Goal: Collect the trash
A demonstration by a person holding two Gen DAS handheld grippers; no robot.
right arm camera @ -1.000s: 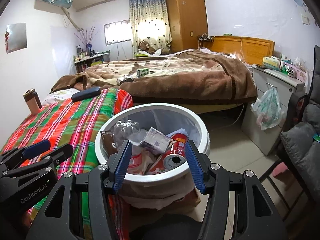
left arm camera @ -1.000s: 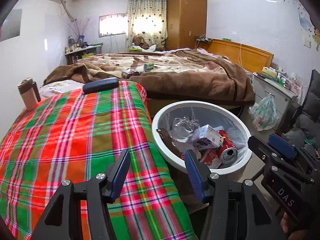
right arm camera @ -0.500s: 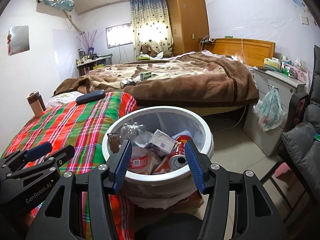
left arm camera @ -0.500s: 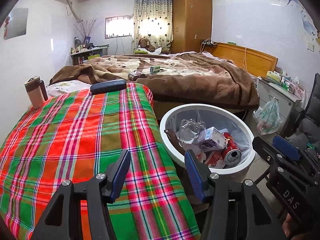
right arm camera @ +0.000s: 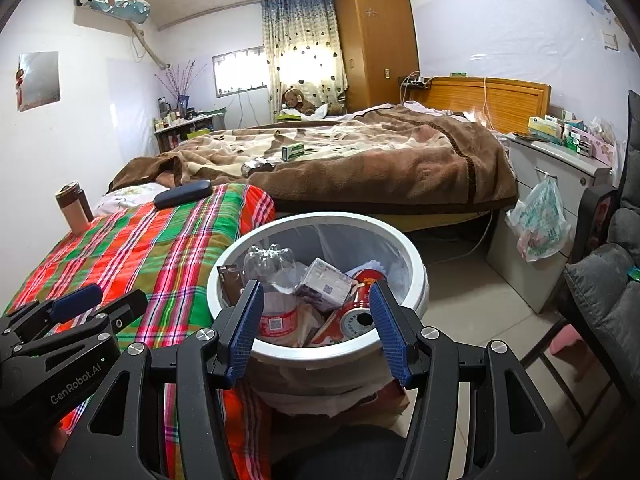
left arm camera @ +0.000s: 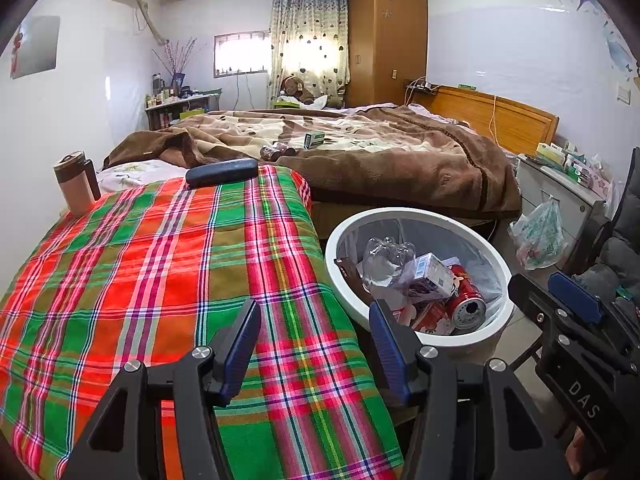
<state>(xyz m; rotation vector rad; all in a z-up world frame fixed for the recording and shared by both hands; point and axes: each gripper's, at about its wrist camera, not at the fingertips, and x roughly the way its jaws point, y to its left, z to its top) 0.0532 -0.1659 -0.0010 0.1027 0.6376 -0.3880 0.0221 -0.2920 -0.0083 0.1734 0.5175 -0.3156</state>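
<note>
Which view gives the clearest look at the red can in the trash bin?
The left wrist view: the red can lies unobstructed in the trash bin, top visible. In the right wrist view the can is partly hidden behind the right tool.

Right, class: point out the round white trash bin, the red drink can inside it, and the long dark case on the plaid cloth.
Round white trash bin point(right arm camera: 416, 264): right wrist view, on its right rim.
Red drink can point(left arm camera: 466, 300): left wrist view, on its side wall.
Long dark case point(left arm camera: 222, 172): left wrist view, on its top middle.

Both grippers, left point(left arm camera: 314, 342) and right point(right arm camera: 316, 328), pointed downward (side by side), jaws apart and empty.
</note>
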